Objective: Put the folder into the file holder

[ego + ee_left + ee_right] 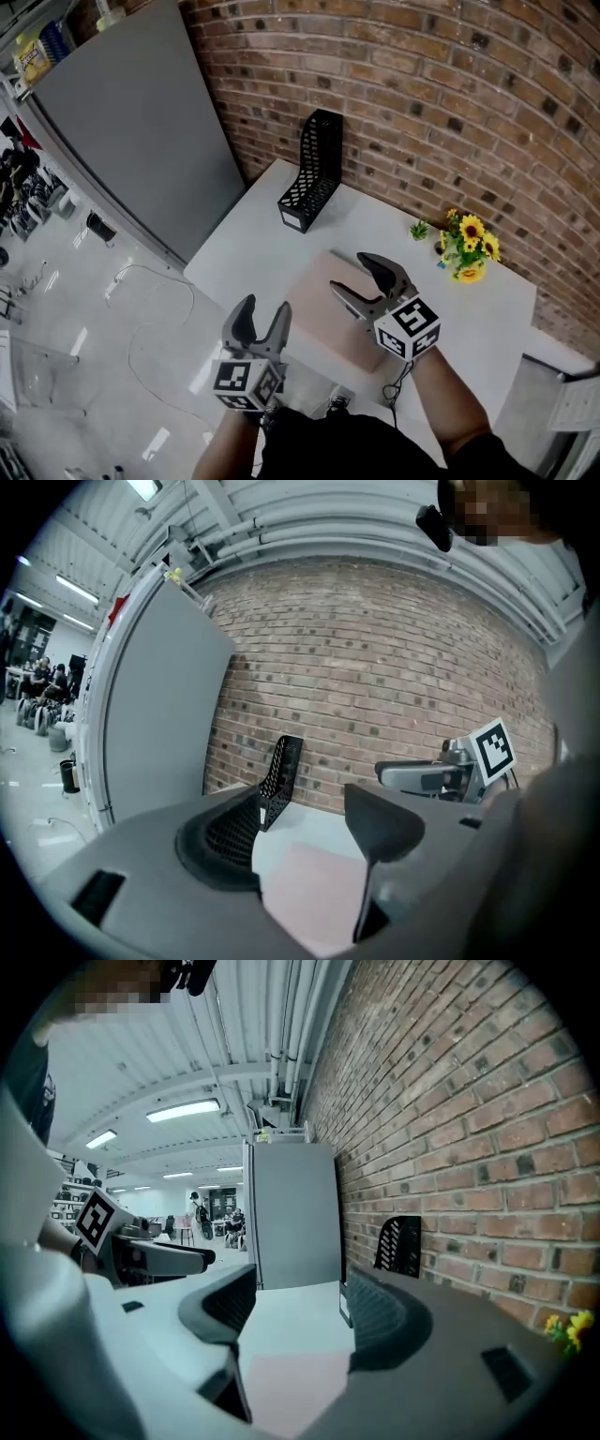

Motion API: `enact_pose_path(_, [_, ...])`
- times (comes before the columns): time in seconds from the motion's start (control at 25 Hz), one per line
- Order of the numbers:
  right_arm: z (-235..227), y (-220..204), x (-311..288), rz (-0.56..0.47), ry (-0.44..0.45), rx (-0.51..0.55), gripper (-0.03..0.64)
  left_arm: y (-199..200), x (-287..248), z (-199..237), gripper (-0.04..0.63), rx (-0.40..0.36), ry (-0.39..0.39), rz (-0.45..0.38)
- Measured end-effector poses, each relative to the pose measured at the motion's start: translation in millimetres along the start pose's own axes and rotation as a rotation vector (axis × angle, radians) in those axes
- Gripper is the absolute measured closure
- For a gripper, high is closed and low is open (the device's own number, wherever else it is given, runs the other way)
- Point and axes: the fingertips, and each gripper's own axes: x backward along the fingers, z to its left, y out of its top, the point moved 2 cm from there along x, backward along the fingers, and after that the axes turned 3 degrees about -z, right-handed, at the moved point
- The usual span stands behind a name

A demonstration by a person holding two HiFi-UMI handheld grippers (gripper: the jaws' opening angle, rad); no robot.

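A pale pink folder (314, 319) lies flat on the white table (248, 253), near its front edge. The black mesh file holder (314, 173) stands upright at the table's far left corner, by the brick wall. My right gripper (350, 272) hovers over the folder with its jaws open and nothing between them. My left gripper (264, 306) is open too, at the table's near left edge beside the folder. In the left gripper view the folder (314, 892) lies below the jaws and the holder (278, 780) stands beyond. The right gripper view shows the folder (286, 1382) and the holder (398, 1246).
A small bunch of yellow flowers (466, 246) stands at the table's far right by the brick wall. A tall grey panel (131, 122) rises left of the table. Cables lie on the floor (141, 309) to the left.
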Motion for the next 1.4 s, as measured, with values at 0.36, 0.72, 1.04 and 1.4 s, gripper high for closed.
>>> enact_pose_path(0.36, [-18.5,-26.9,-18.5,0.075,0.053,-0.023,0.316,-44.4,-9.5,12.9,0.327,0.13,0.081,0.097])
enact_pose_path(0.72, [-37.6,-70.5,-56.0,0.195,0.097,-0.059,0.307,-108.2,-28.2,44.5,0.311,0.252,0.152,0.204])
enact_pose_path(1.04, [-58.7,-119.9,-103.3,0.351,0.153,-0.126,0.278,-167.4,-44.4,68.4,0.302,0.402,0.196,0.33])
enact_pose_path(1.4, [-85.1,-188.3,-141.5,0.55,0.17,-0.195,0.226,-213.1,-56.0,73.3,0.299,0.502,0.22,0.447])
